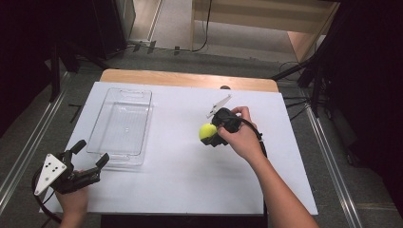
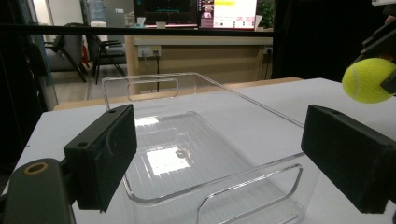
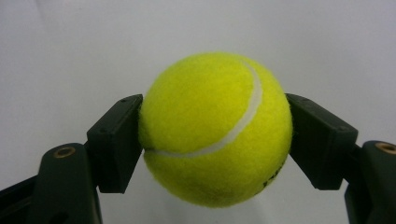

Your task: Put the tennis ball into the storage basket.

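Two forearms reach in from the near edge of a white bench point(image 1: 190, 180), one hand-held gripper in each hand. On the bench's left half lies a clear plastic tray point(image 1: 121, 124), long side running away from the person, with a cut-out handle at each end. At the near left corner of the bench, just before the tray's near end, rests the left gripper point(image 1: 91, 153), its black jaws spread wide with nothing between them and aimed at the tray. Right of the bench's centre, well apart from the tray, the right gripper point(image 1: 209, 135) points left. Its jaws pinch a yellow tennis ball point(image 3: 215, 128) from both sides, holding it above the white surface.
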The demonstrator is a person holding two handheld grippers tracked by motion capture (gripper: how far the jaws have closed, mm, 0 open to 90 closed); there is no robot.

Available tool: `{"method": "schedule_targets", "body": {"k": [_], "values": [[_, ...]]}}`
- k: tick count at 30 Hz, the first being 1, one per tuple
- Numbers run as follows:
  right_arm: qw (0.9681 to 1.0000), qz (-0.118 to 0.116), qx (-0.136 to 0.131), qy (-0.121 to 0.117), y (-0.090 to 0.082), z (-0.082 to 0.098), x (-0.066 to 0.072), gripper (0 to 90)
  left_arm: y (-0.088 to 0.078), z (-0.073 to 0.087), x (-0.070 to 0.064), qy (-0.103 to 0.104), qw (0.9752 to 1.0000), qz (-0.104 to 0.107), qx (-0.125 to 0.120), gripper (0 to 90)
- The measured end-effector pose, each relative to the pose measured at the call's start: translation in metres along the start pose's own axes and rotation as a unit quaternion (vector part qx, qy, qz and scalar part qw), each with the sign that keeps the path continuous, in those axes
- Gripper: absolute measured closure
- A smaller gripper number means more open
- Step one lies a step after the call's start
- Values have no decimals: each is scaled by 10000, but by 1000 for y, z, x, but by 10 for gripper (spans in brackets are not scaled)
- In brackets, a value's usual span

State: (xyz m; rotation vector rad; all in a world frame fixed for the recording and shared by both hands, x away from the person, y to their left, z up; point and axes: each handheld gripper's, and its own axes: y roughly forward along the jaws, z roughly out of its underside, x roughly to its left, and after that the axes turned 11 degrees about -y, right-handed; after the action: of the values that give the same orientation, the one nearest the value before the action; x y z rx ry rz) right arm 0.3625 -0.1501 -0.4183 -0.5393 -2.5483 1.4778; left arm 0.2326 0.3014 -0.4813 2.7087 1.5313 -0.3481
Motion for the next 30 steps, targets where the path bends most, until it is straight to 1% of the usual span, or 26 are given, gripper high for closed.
{"method": "schedule_targets", "body": {"k": [2, 6, 7, 8, 9, 10, 13, 14, 15, 17, 18, 20, 21, 22, 26, 28, 30], "values": [[10000, -5, 1, 13, 0, -3, 1, 236, 0, 0, 0, -12, 10000, 3, -5, 111], [9999, -33, -17, -94, 2, -10, 0, 236, 0, 0, 0, -5, 10000, 11, 0, 111], [10000, -42, 4, -61, 1, -11, 1, 236, 0, 0, 0, -4, 10000, 9, 0, 111], [9999, -34, -19, -115, 2, -13, 1, 236, 0, 0, 0, -10, 10000, 21, -3, 111], [10000, -42, -13, -81, 2, -14, 1, 237, 0, 0, 0, -14, 10000, 13, 0, 111], [9999, -30, -14, -123, 2, -16, 1, 236, 0, 0, 0, -15, 10000, 13, -1, 110], [9999, -55, -11, -128, 3, -20, 2, 236, 0, 0, 0, -16, 10000, 18, -6, 110], [9998, -67, -17, -191, 3, -22, 1, 236, 0, 0, 0, -16, 10000, 18, -4, 111], [9999, -58, -4, -132, 3, -23, 2, 236, 0, 0, 0, -19, 10000, 16, -7, 111], [9998, -89, -32, -186, 4, -26, 2, 237, 0, 0, 0, -26, 10000, 16, -13, 111], [9999, -74, 8, -152, 4, -27, 3, 237, 0, 0, 0, -29, 10000, 16, -14, 111], [9997, -78, -49, -220, 5, -30, 3, 237, 0, 0, 0, -27, 10000, 17, -11, 111], [9997, -101, -36, -231, 5, -31, 3, 237, 0, 0, 0, -29, 10000, 18, -11, 111], [9998, -100, -13, -190, 6, -33, 4, 237, 0, 0, 0, -29, 10000, 18, -10, 111], [9996, -160, -10, -240, 7, -38, 4, 237, 0, 0, 0, -33, 10000, 12, -2, 111], [9995, -144, -29, -284, 8, -41, 4, 237, 0, 0, 0, -35, 10000, 10, -1, 111], [9995, -154, -39, -278, 8, -44, 5, 237, 0, 0, 0, -35, 10000, 1, -5, 111]]}}
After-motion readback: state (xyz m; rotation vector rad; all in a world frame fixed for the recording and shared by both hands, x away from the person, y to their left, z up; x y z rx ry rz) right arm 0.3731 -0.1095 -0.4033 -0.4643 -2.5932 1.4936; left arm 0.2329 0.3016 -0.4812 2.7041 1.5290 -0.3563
